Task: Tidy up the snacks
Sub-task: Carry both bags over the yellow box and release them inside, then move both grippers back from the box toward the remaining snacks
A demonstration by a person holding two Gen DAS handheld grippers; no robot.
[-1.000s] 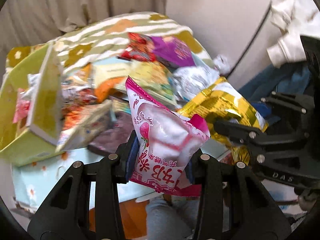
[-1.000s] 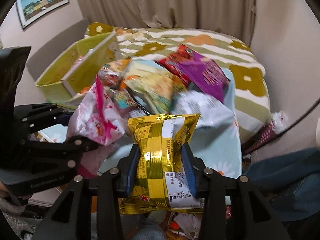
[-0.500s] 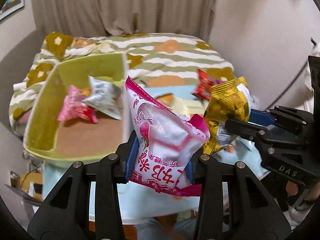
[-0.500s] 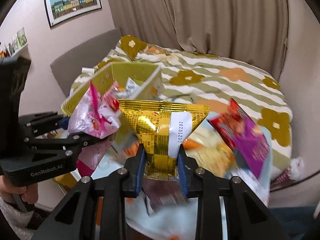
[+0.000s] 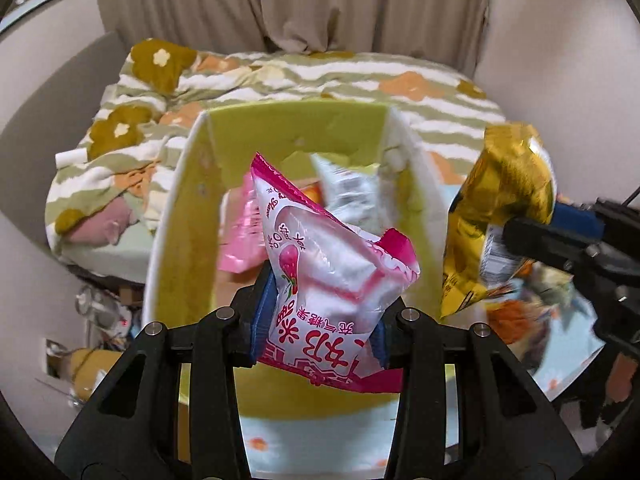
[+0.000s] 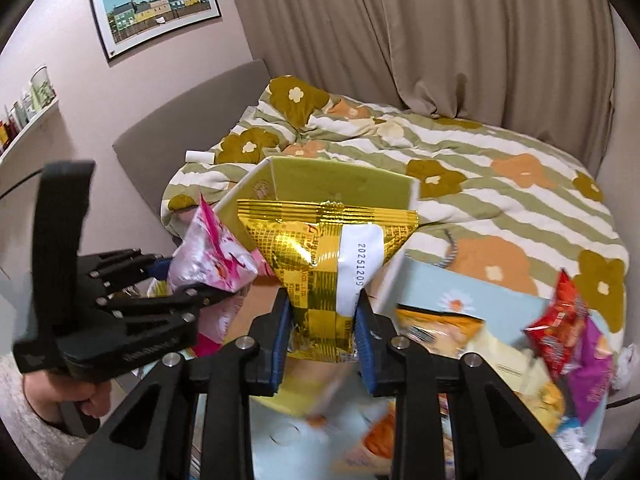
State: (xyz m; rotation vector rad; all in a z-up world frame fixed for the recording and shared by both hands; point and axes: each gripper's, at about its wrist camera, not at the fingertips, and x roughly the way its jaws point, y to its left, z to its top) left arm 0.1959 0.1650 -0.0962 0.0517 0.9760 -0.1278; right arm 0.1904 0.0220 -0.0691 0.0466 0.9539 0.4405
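The left gripper (image 5: 320, 316) has its fingers clamped on a pink-and-white snack bag (image 5: 328, 276), held above the open green box (image 5: 168, 216) — a few packets (image 5: 344, 188) already lie inside. The right gripper (image 6: 322, 336) pinches a gold foil snack bag (image 6: 324, 256) by its lower part, just beside the pink one, over the box's near edge. More snacks (image 6: 560, 344) lie scattered on the light-blue worktop (image 6: 436, 292) to the right; a striped floral bed (image 6: 500, 152) lies behind.
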